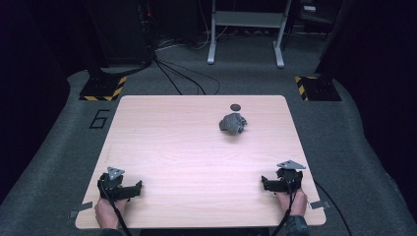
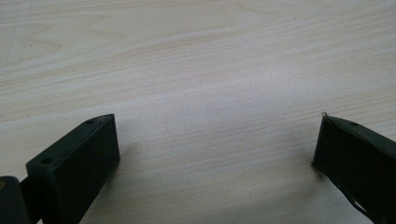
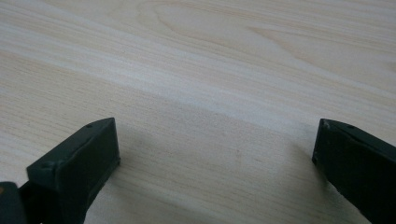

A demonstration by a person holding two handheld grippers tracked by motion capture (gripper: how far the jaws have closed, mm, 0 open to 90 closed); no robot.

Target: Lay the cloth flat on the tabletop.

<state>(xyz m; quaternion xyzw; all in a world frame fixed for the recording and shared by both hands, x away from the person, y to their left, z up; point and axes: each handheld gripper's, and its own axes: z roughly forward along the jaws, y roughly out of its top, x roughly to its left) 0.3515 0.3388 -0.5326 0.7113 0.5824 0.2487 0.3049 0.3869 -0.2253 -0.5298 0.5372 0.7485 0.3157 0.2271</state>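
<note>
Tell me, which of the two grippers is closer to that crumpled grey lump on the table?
Right. The right gripper sits nearer, toward the person from the grey lump; the left gripper rests far across at the opposite near corner.

Table (image 1: pixel 196 157): light wood-grain top, rounded corners, standing on grey carpet.

Lying on it:
- Crumpled grey cloth (image 1: pixel 232 123), far side, well ahead of the right gripper (image 1: pixel 268 183) and toward its inner side; farther still from the left gripper (image 1: pixel 135 189).
- Small dark disc (image 1: pixel 235 106), just beyond the cloth, apart from it.
- Both grippers, resting at the near edge, one by each corner, bare wood between their wide-spread jaws.
</note>
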